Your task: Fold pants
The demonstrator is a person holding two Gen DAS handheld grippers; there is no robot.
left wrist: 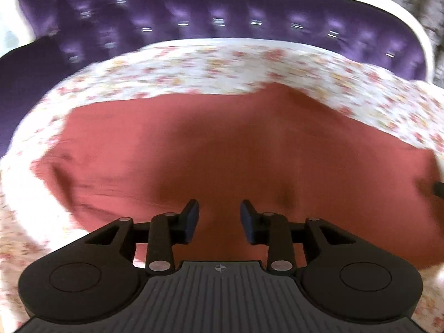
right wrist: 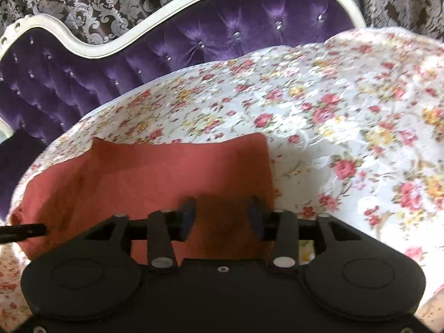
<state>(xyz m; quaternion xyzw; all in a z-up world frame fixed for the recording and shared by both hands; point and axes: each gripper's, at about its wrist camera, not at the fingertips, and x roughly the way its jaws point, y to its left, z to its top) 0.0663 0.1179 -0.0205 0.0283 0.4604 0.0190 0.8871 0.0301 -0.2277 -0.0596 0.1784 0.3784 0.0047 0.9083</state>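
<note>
Pants [left wrist: 222,152] — one red pair — lie on the floral bedspread [right wrist: 333,97]; left gripper [left wrist: 219,219] and right gripper [right wrist: 222,216] both gape empty.

Right gripper [right wrist: 220,216], jaws apart, above rust-red pants [right wrist: 155,172] on floral bedspread [right wrist: 347,116].
</note>
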